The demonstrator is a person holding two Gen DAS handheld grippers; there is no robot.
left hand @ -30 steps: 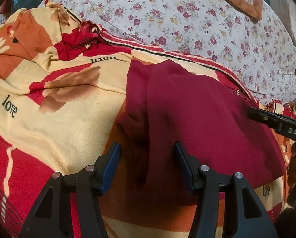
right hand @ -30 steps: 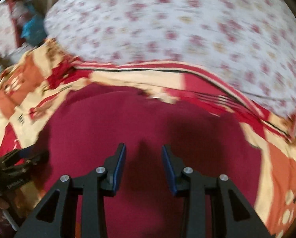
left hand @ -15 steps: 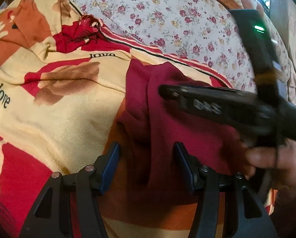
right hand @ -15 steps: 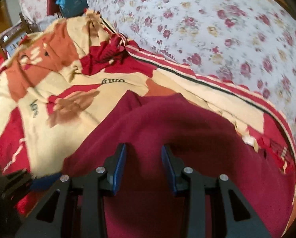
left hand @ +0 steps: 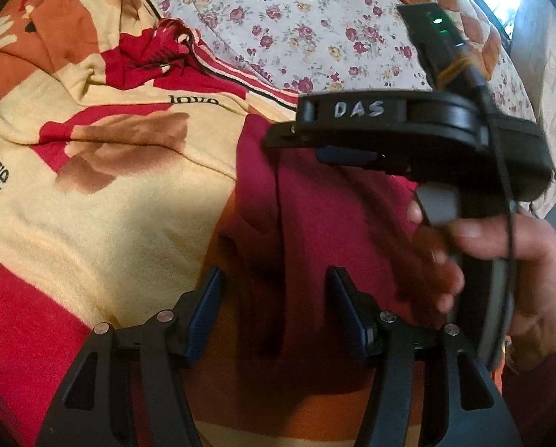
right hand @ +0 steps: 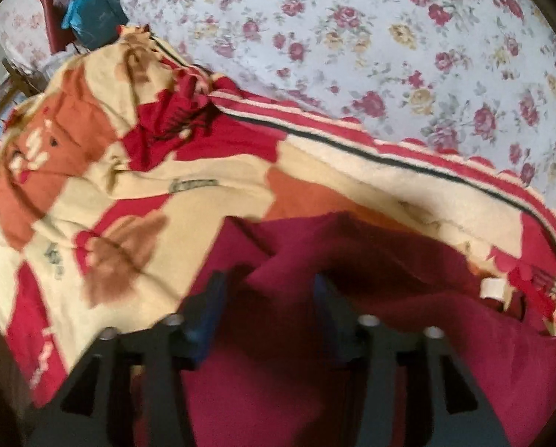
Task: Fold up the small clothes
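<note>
Left wrist view: the maroon garment lay on the patterned blanket, part-way folded, its left edge doubled over into a long vertical fold. The left gripper hung low over the garment's near end, jaws parted to a middling gap, fabric lying beneath and between them; the pads did not visibly press on it. The right gripper reached in from the right, held in the person's hand, over the upper part of the fold. From this side its gap could not be judged.

Right wrist view (somewhat blurred): the right gripper stood over the garment near the raised crease. Its jaws had just been opening and stood fairly wide, a ridge of cloth rising between them, apparently not clamped. The garment's far edge lay rumpled against the blanket; a white label showed at the right. The floral sheet lay beyond.

Judgement: one side fold appeared laid and released. Left to do, likely: flattening the ridge, folding the other side, then halving.
</note>
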